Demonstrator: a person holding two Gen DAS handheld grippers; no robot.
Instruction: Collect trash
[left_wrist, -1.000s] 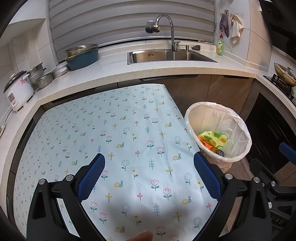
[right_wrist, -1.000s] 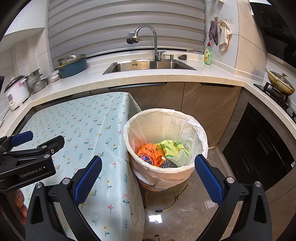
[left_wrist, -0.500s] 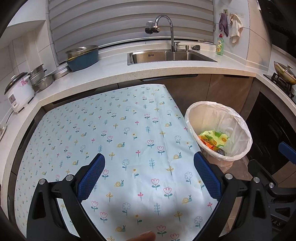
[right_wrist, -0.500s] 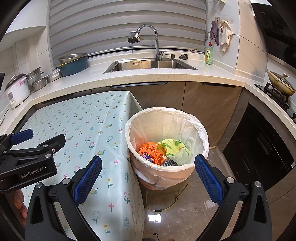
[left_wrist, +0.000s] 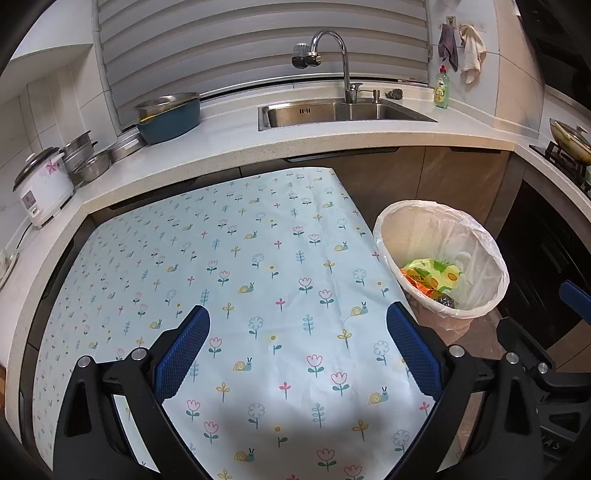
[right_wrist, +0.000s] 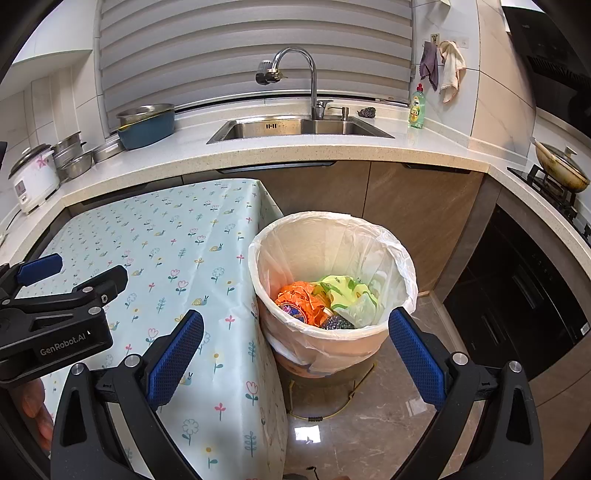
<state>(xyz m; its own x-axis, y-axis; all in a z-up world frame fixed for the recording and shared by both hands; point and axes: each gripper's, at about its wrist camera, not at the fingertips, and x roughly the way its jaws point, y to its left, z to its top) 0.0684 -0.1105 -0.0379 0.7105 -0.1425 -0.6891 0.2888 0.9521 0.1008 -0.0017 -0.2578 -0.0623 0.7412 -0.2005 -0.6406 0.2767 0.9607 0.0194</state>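
Note:
A bin with a white liner (right_wrist: 369, 240) stands on the floor against the right side of a table with a floral cloth (left_wrist: 258, 258). Orange, green and dark wrappers (right_wrist: 325, 301) lie inside it; they also show in the left wrist view (left_wrist: 432, 277), inside the bin (left_wrist: 480, 236). My left gripper (left_wrist: 297, 347) is open and empty above the cloth. My right gripper (right_wrist: 295, 350) is open and empty, in front of the bin and above its near rim. The left gripper's body (right_wrist: 55, 321) shows at the left of the right wrist view.
A counter (right_wrist: 295, 147) with a sink (right_wrist: 295, 127), faucet, soap bottle (right_wrist: 416, 107), blue pan (right_wrist: 146, 123), steel pots and a rice cooker (right_wrist: 33, 177) runs behind. A stove with a wok (right_wrist: 561, 166) and a dark oven front are at the right. Shiny floor lies below the bin.
Both views have shifted slightly, with the bin a little higher and farther in the right wrist view. Both grippers stay open and empty.

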